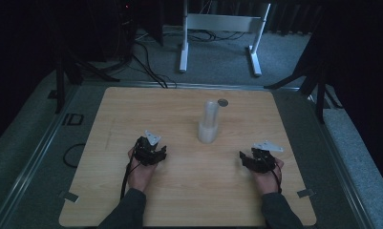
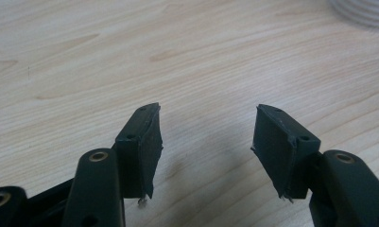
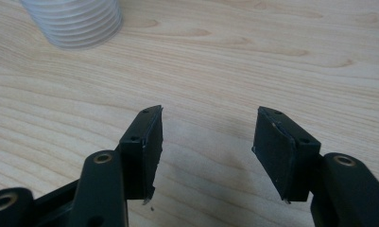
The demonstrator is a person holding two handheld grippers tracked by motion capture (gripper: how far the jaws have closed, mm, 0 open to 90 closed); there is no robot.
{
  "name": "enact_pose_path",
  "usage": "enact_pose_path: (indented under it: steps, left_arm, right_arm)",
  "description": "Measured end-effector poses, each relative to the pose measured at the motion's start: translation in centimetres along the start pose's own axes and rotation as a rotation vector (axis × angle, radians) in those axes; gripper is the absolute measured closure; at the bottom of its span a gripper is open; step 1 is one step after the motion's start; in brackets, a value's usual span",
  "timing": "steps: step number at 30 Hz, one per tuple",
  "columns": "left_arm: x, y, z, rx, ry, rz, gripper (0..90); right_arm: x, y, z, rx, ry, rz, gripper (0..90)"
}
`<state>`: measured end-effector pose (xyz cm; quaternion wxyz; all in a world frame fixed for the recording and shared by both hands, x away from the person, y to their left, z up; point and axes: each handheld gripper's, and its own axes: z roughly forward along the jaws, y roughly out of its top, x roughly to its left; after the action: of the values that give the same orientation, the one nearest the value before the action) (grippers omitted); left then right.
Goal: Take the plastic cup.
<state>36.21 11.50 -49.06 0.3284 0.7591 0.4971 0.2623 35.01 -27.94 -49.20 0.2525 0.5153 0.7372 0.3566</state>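
Hand-held gripper states first: the left hand-held gripper (image 1: 150, 151) and the right hand-held gripper (image 1: 259, 159) both rest on the wooden worktop (image 1: 132, 109) with jaws standing apart, nothing between them. Ahead, between the two and well apart from both, stands the stack of clear cups (image 1: 209, 122). A small dark disc (image 1: 222, 102) lies just behind it.

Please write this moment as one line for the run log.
left gripper: open, empty | right gripper: open, empty | cup stack: upright, ahead between both grippers, untouched
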Motion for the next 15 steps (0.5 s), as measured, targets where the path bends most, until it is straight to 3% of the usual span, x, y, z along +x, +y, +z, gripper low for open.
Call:
enact_pose_path:
  steps: [5, 15]
  left_arm:
    - [-0.1, 0.1, -0.3, -0.008, -0.004, -0.013, 44.7]
    - [-0.6, 1.1, -0.7, -0.024, -0.112, -0.031, 43.0]
  right_arm:
    - [0.1, 0.1, 0.0, -0.002, 0.005, 0.001, 41.9]
    - [0.5, 0.6, -0.4, -0.008, 0.014, -0.011, 40.8]
